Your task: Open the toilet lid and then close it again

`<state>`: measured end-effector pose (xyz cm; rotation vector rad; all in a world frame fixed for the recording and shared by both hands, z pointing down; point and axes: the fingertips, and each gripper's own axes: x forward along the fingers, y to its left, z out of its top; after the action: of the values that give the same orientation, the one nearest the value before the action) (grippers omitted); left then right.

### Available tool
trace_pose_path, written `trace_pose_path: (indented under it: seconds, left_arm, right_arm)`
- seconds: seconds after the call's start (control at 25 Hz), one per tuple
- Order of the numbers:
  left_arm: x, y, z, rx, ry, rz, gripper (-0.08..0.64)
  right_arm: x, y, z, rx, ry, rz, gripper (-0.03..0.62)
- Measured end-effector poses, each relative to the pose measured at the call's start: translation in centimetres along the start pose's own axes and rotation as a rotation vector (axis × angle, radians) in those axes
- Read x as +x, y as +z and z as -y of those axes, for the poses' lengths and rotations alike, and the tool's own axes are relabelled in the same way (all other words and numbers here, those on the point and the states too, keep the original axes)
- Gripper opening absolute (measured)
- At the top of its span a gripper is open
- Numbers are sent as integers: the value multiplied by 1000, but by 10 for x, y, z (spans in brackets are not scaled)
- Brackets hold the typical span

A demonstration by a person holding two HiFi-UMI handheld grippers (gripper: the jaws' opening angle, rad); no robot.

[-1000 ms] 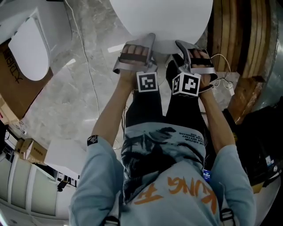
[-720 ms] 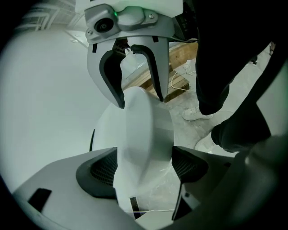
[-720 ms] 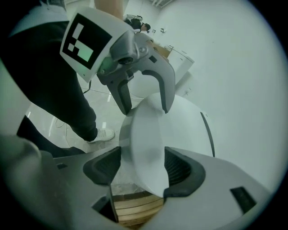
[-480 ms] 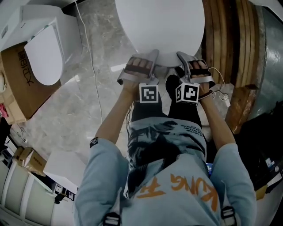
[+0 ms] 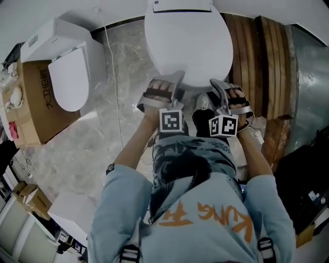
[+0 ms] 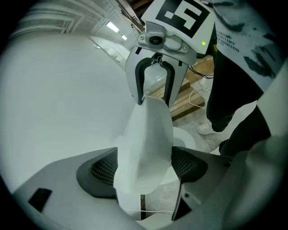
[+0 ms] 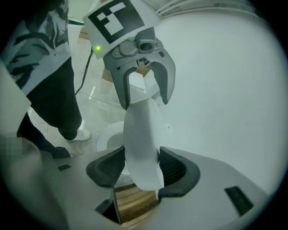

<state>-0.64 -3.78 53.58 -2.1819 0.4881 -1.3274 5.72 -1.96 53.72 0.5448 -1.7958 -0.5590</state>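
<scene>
Left tongs [image 5: 176, 81] and right tongs [image 5: 218, 88], the right just closing tighter, each clamp the lid [image 5: 187, 43], now raised higher; opening proceeds.

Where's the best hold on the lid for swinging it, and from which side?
Take the lid by its front rim, the part farthest from the hinge end at the back. Come from the front, jaws straddling the edge, one above, one below. The rim is thin enough to fit between them, and that far from the pivot it should swing easiest.
</scene>
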Motion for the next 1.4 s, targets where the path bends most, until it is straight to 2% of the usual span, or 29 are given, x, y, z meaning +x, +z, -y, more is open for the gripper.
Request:
trace_pose_path:
  seconds: [0.24, 0.44, 0.68, 0.8, 0.92, 1.0, 1.16, 1.28, 1.4]
  left_arm:
    - [-34, 19, -60, 26, 83, 23, 382]
    - [-56, 27, -118, 53, 214, 50, 252]
    - [-62, 32, -187, 39, 357, 68, 173]
    - [-59, 32, -225, 16, 440, 69, 123]
    - [-54, 30, -267, -13, 519, 58, 117]
    - [-49, 29, -294, -66, 558, 77, 106]
    - [-36, 25, -344, -172, 583, 77, 87]
    - [-25, 21, -380, -198, 607, 54, 77]
    - [-15, 16, -408, -218, 645, 49, 66]
  right_arm:
    - [-35, 15, 64, 5, -111, 15, 232]
    - [-58, 26, 131, 19, -219, 52, 201]
    - [-64, 35, 206, 16, -338, 82, 127]
    - [-60, 40, 247, 20, -396, 80, 106]
    - [-54, 43, 287, 25, -441, 90, 89]
    - [-48, 44, 314, 44, -474, 101, 77]
    - [-33, 43, 367, 127, -562, 130, 75]
    - [-21, 43, 403, 210, -595, 149, 74]
    - [-7, 42, 433, 242, -616, 141, 64]
